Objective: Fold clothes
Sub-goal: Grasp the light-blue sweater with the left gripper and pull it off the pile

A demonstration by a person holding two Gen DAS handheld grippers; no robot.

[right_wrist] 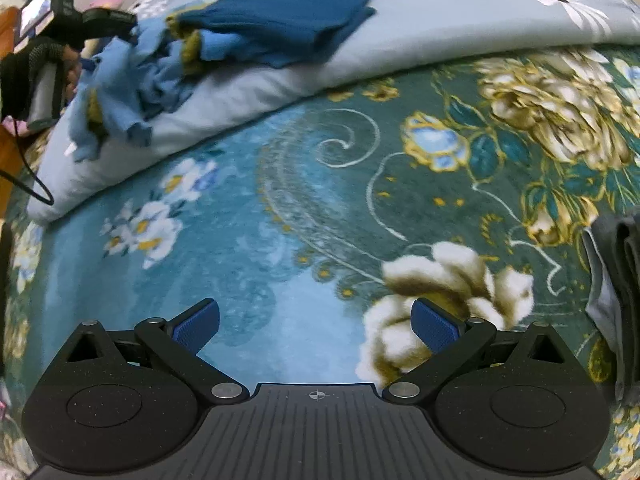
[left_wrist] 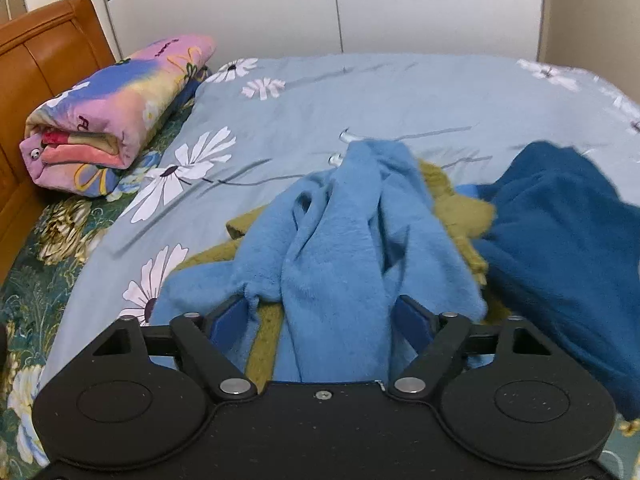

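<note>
A fluffy light blue garment [left_wrist: 340,248] lies crumpled on the pale blue quilt [left_wrist: 320,96], over an olive green garment [left_wrist: 460,204]. A dark blue garment [left_wrist: 560,240] lies to its right. My left gripper [left_wrist: 326,320] is open, its blue pads either side of a fold of the light blue garment. My right gripper [right_wrist: 316,326] is open and empty above the floral blanket [right_wrist: 320,208]. In the right wrist view the light blue garment [right_wrist: 132,76], the dark blue garment [right_wrist: 288,20] and the left gripper [right_wrist: 92,20] sit at upper left.
A folded pink and purple blanket [left_wrist: 108,120] lies by the orange wooden headboard [left_wrist: 44,52]. White wardrobe doors [left_wrist: 320,4] stand behind the bed. Folded grey clothes [right_wrist: 616,300] lie at the right edge of the right wrist view. A black cable [right_wrist: 28,184] hangs at left.
</note>
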